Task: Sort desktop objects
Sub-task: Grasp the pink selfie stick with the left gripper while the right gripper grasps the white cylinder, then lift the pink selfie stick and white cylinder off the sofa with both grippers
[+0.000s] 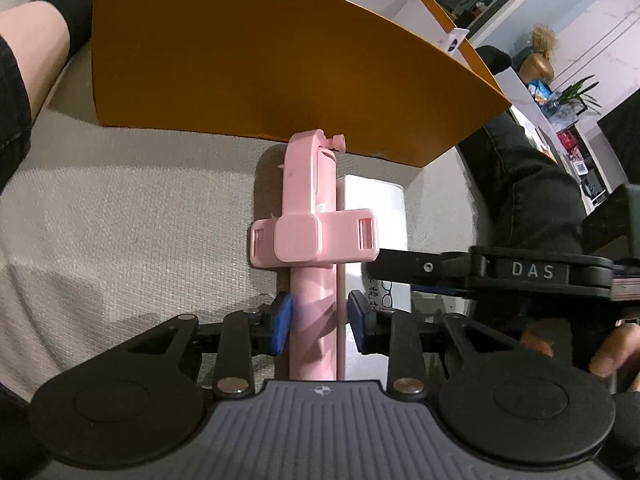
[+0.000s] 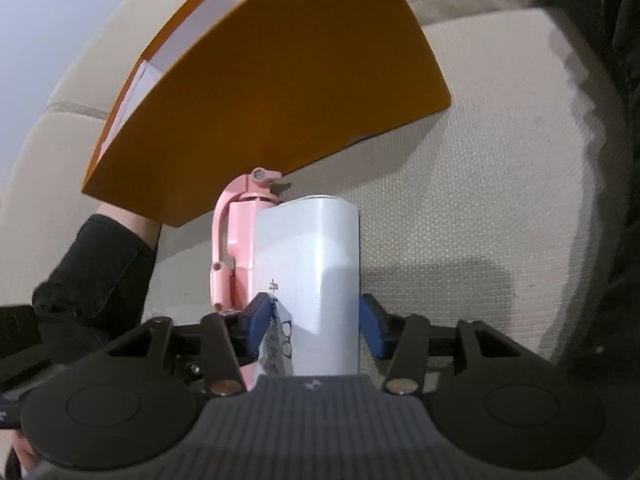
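Observation:
A pink selfie stick with a phone clamp lies on beige fabric, its handle between the blue pads of my left gripper. The left pad touches it; the right pad stands slightly off. A white box with a glasses drawing lies next to the stick. My right gripper straddles the box, pads close to its sides. The pink stick shows left of the box. An orange open box stands just beyond both, also in the right wrist view.
The beige cushion surface spreads around. A person's bare knee and dark clothing are at left, dark trousers at right. The right gripper's body crosses the left view. Shelves and a plant stand far right.

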